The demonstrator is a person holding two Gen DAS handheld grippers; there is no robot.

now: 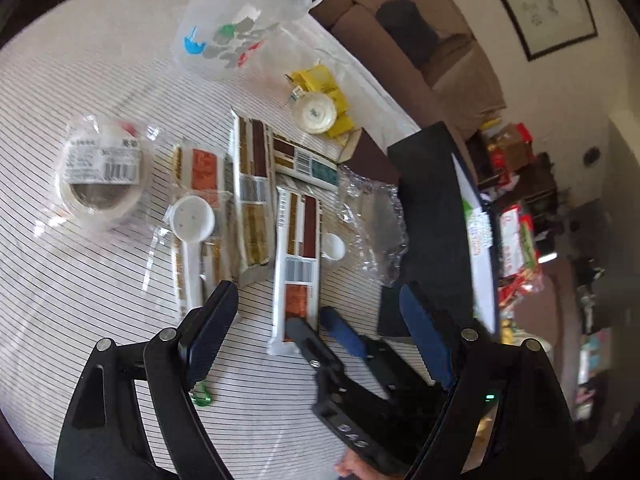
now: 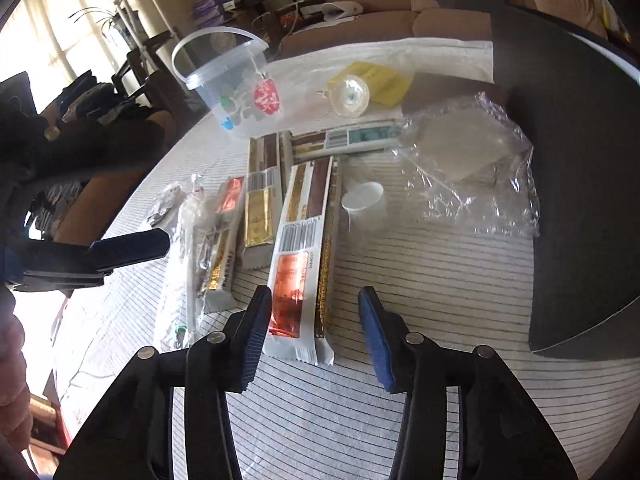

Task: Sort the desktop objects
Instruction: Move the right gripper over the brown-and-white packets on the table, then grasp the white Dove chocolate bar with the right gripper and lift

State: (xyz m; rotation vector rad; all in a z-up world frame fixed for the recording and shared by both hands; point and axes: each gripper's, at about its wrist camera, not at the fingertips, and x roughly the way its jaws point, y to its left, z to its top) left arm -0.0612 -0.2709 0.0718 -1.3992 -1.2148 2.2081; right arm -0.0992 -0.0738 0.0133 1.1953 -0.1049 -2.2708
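The long snack bar (image 2: 302, 256) nearest the right gripper (image 2: 312, 334) looks like the piece in hand for the sorting: a flat white wrapper with a shiny orange panel at its near end, a barcode at mid-length, brown and gold bands further up. It lies flat on the striped tablecloth (image 2: 420, 280), its long axis running away from the right gripper and almost in line with that gripper's pointing direction. Its crimped near end sits between the two blue-padded fingers, closer to the left-hand one. The jaws are partly open and straddle that end; the pads do not appear to press on it, so nothing is held. To grip across the bar's width, the gripper looks well lined up.

The left gripper (image 1: 320, 320) is opened wide and empty, off to the bar's left side, so the right hand is nearer.

Left of the bar lie a white plastic spoon (image 1: 188, 236) on a bagged packet, and beyond it a wrapped roll of tape (image 1: 102, 176). Just right of the bar stands a small white cup (image 2: 364, 196), then crumpled clear film (image 2: 468, 172). Beyond the bar's far end lie more bars, then a clear handled bucket (image 2: 236, 88).
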